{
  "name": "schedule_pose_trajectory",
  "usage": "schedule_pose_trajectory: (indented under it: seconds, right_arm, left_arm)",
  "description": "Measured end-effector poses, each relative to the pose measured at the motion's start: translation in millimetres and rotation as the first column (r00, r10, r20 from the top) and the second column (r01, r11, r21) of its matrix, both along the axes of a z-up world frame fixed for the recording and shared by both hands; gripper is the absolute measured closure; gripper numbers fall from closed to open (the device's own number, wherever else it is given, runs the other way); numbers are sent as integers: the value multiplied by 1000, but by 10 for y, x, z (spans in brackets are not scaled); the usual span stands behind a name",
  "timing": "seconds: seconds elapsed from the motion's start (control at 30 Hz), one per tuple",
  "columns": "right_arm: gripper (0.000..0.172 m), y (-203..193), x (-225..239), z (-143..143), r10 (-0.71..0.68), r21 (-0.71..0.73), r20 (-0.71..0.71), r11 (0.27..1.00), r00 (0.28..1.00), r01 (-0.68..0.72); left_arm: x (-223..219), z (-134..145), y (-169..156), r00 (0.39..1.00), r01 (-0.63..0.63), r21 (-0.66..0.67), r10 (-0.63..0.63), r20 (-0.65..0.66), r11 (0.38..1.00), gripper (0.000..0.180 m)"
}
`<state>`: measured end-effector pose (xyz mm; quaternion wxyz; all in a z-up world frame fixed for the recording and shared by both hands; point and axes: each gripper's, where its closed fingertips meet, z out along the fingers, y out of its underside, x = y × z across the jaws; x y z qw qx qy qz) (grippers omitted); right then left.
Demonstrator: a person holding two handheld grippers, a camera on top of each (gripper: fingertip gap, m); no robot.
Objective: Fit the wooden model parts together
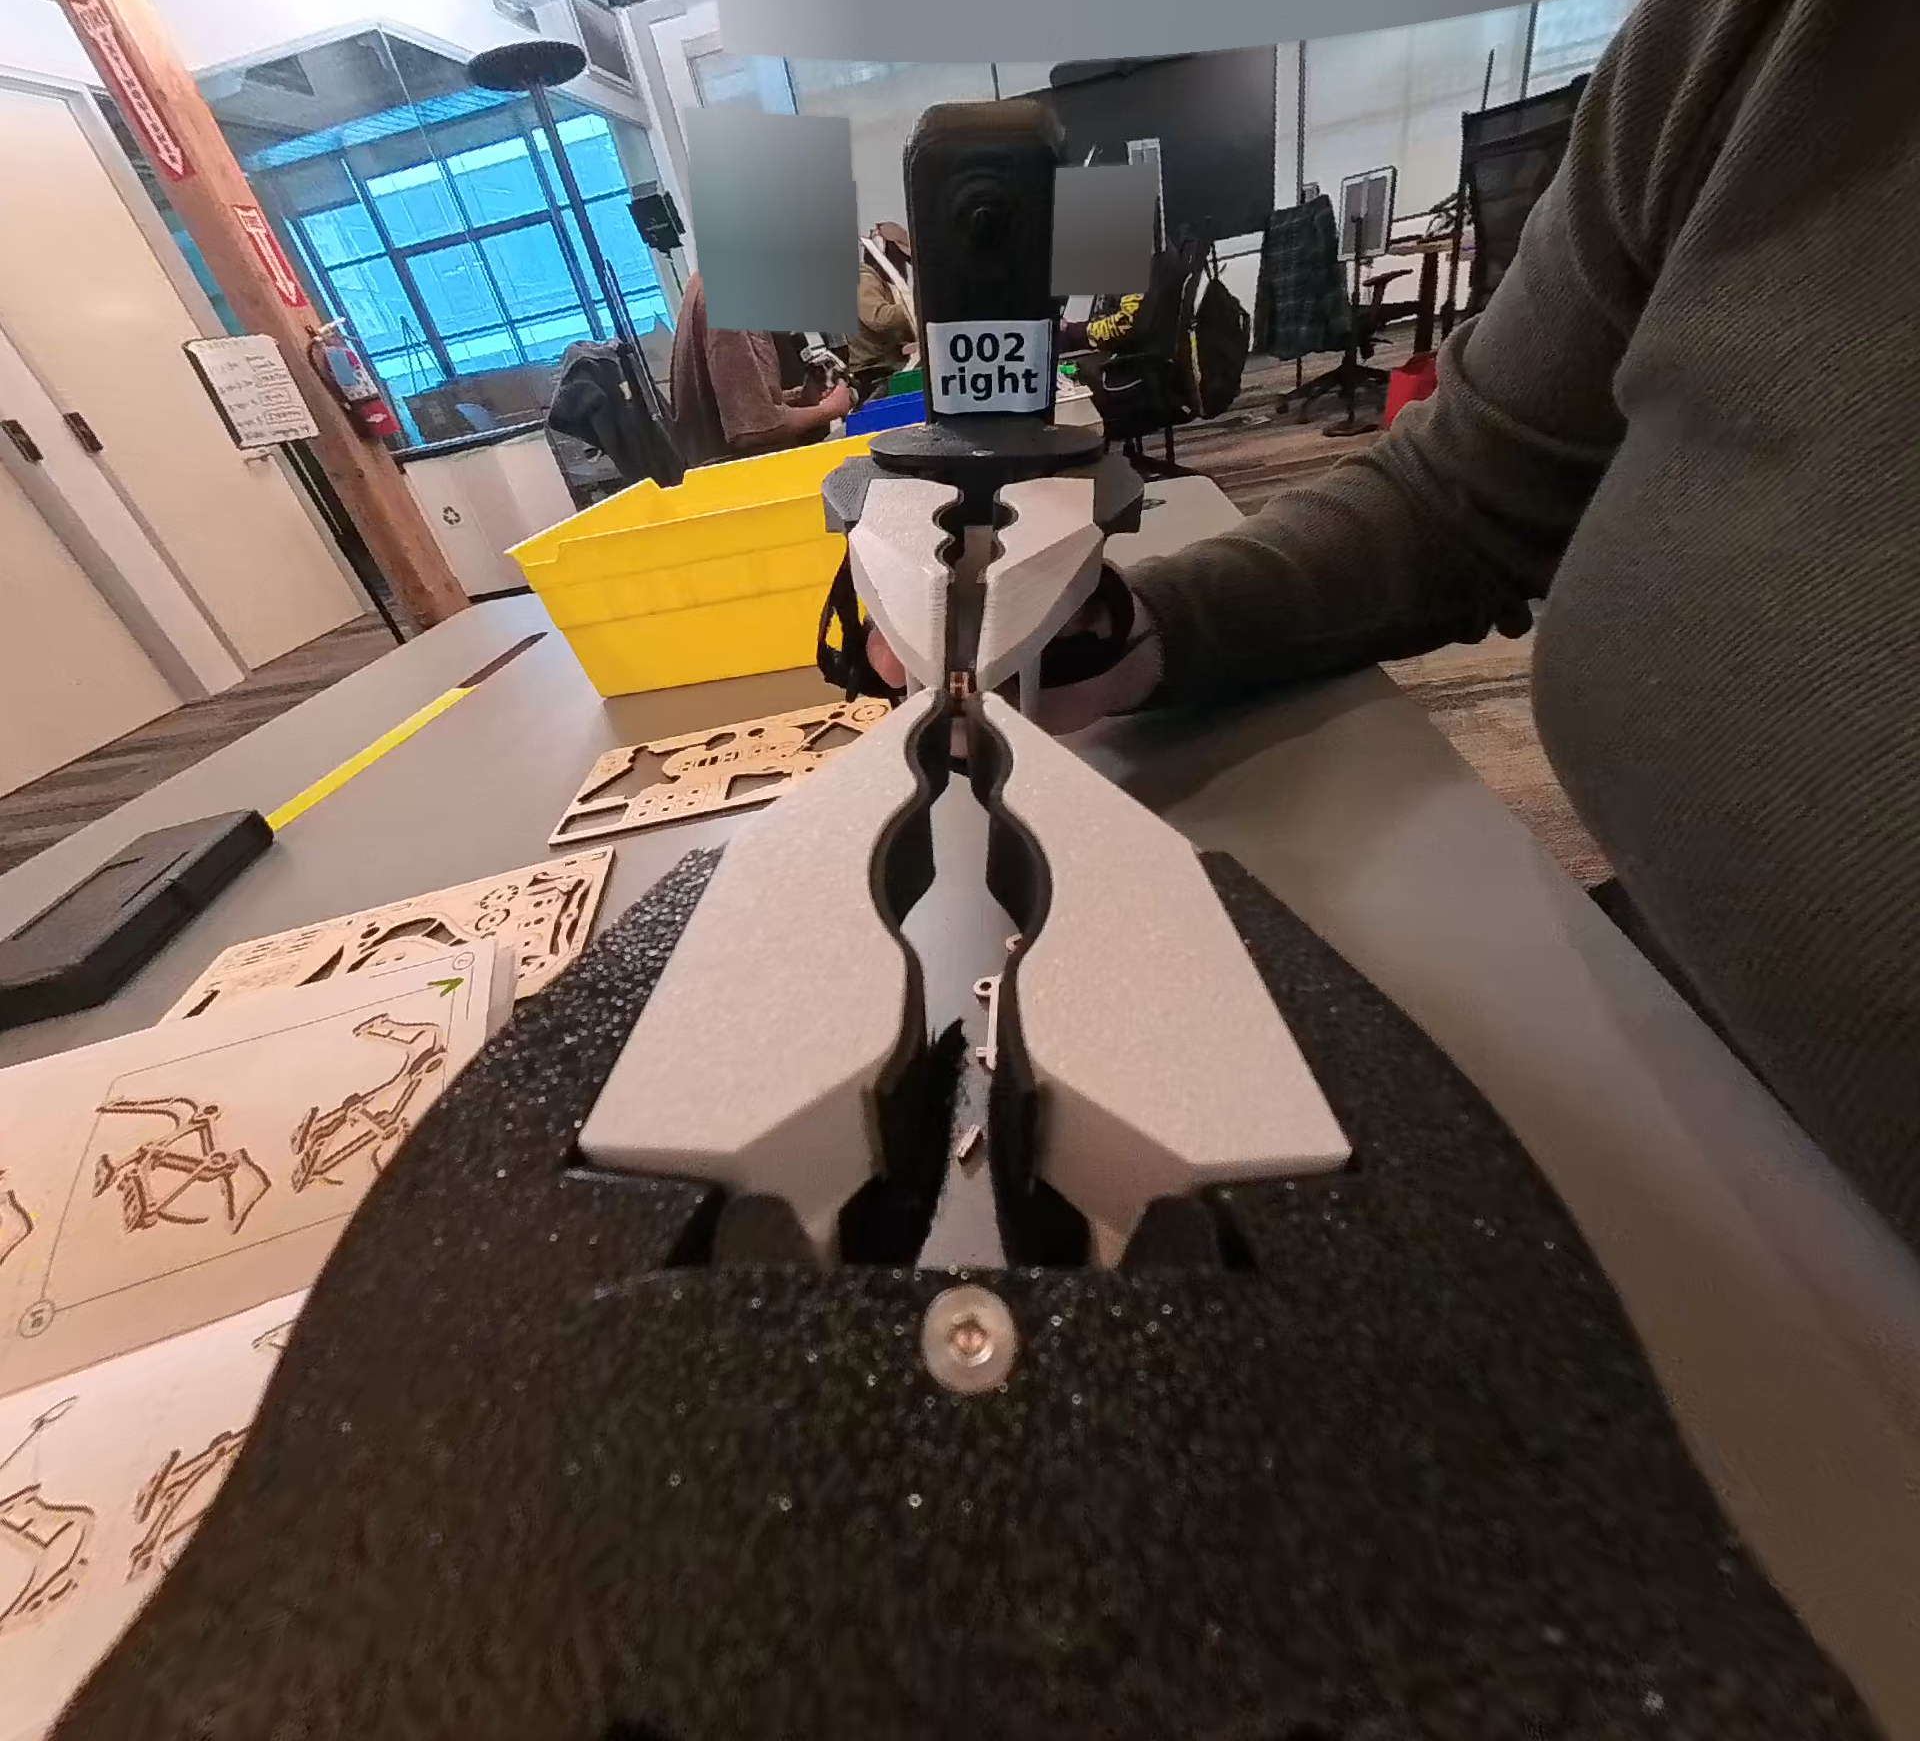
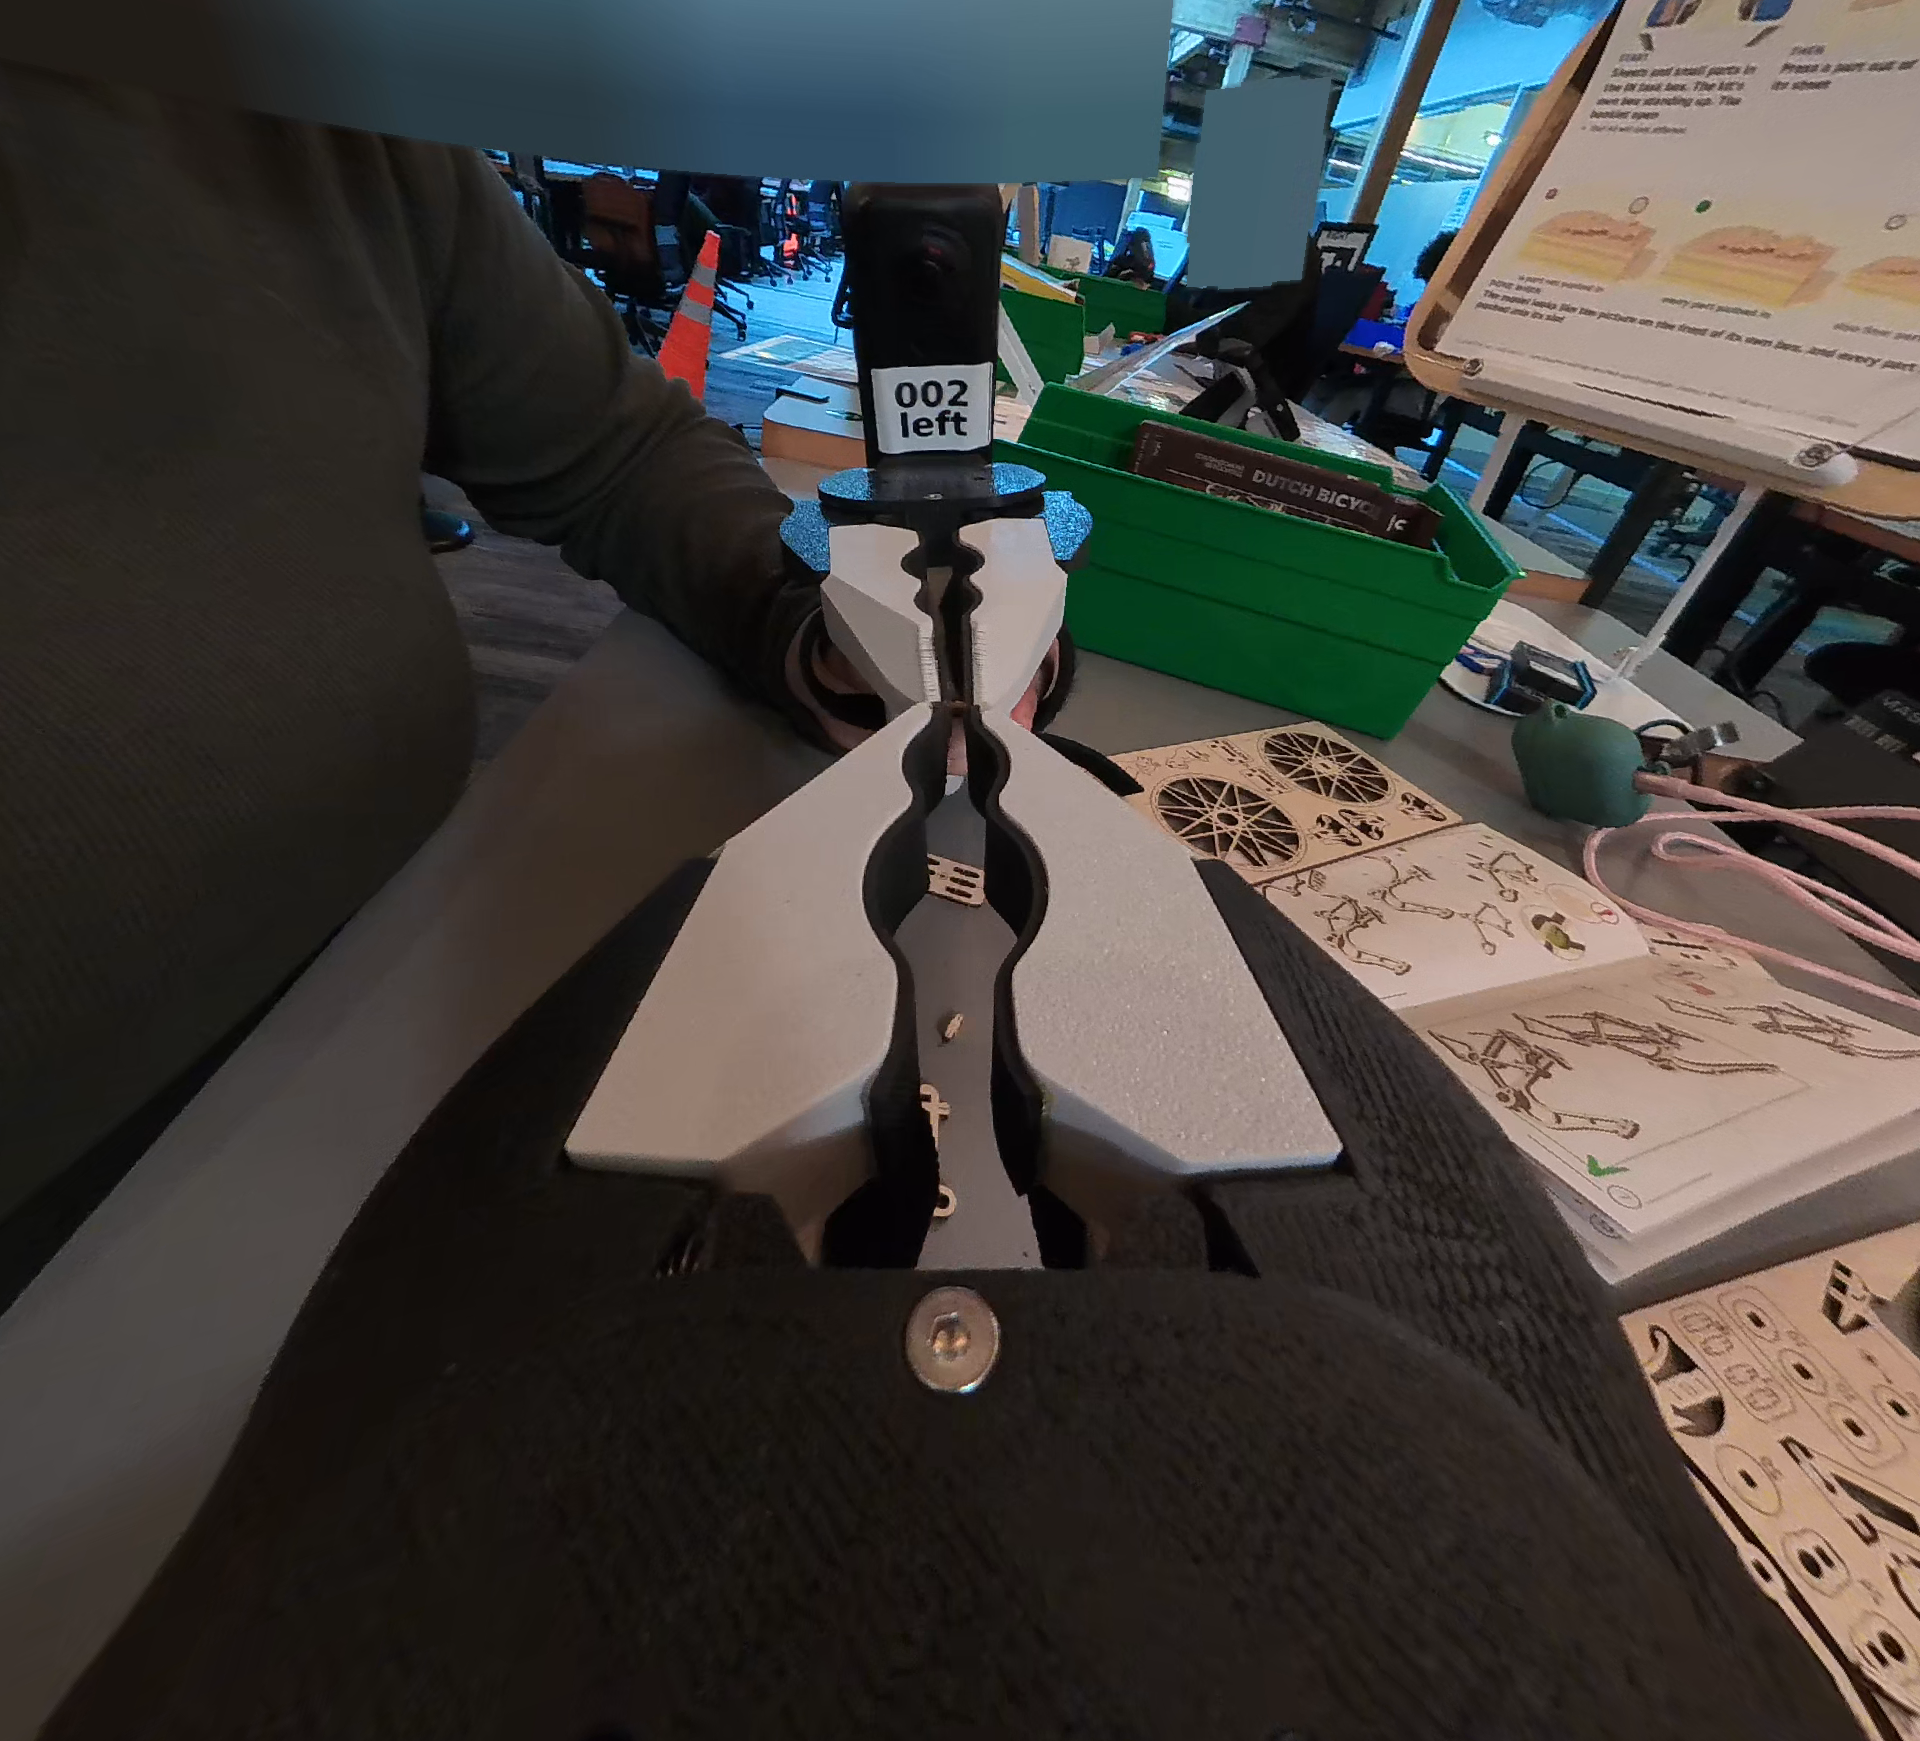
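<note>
The left gripper (image 1: 961,699) and right gripper (image 2: 958,715) meet tip to tip, both pinching one tiny wooden part (image 1: 960,682) between pressed fingertips. Only the left view shows the yellow bin (image 1: 686,579) beyond; only the right view shows the green bin (image 2: 1278,611) and wheel sheet (image 2: 1288,792) beside it.
</note>
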<state>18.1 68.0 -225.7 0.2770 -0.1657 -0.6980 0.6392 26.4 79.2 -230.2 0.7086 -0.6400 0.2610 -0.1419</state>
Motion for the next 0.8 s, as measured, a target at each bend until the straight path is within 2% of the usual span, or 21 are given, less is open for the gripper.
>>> schedule_pose_trajectory:
  seconds: [0.8]
  right_arm:
    - [170, 13, -22, -31, -33, 53, -27, 998, 999, 35]
  left_arm:
    - [-11, -46, 10, 1000, 11, -22, -11, 2, 1000, 180]
